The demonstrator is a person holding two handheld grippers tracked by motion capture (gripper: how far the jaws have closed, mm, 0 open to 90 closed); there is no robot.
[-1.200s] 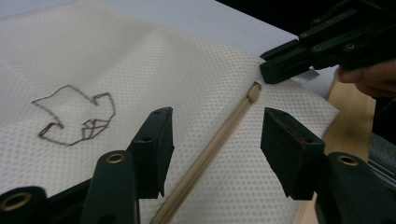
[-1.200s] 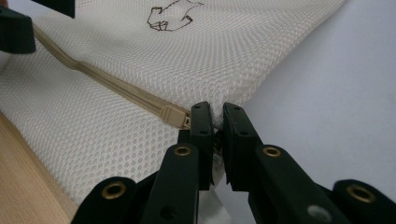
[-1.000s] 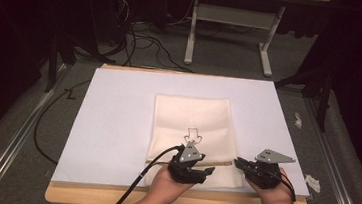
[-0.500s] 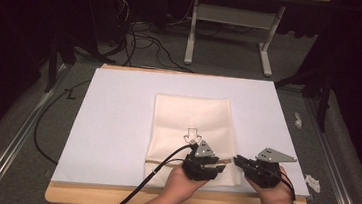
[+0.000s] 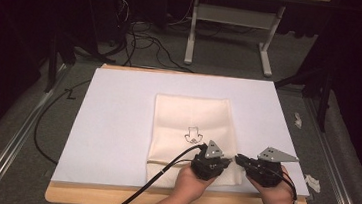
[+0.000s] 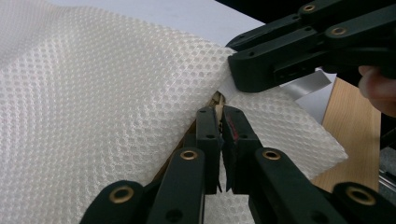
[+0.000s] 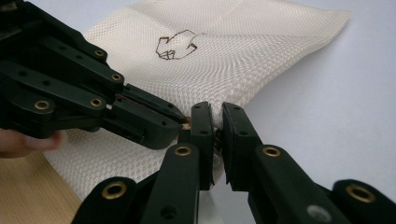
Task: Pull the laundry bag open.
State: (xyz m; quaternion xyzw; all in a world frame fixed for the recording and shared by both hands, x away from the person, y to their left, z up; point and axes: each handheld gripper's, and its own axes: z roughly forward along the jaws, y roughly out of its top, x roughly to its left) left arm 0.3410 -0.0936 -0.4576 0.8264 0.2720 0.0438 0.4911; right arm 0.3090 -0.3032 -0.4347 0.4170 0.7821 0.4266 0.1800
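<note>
Mesh bag [image 5: 191, 128] lies flat on the white sheet [image 5: 111, 125] covering the tabletop [image 5: 109, 195], w/ a small dark drawing [image 5: 194, 135] facing up, near edge just in front of my hands. My left hand-held gripper [image 5: 214, 158] sits over the bag's near right part; in the left gripper view its jaws are pinched together on the bag's edge [image 6: 219, 100], mesh bunched up betw. the tips. My right hand-held gripper [image 5: 240, 160] is just beside it at the bag's right near corner, pointing left toward the other; in the right gripper view its jaws are also clamped on the mesh edge [image 7: 215, 122], tips nearly touching the left one's. Both grips are close together on the same edge. My left hand [image 5: 188, 183] & right hand [image 5: 275, 196] come in from the bottom, forearms low over the tabletop's wood edge. Left cable [image 5: 156, 180] trails back toward me.
</note>
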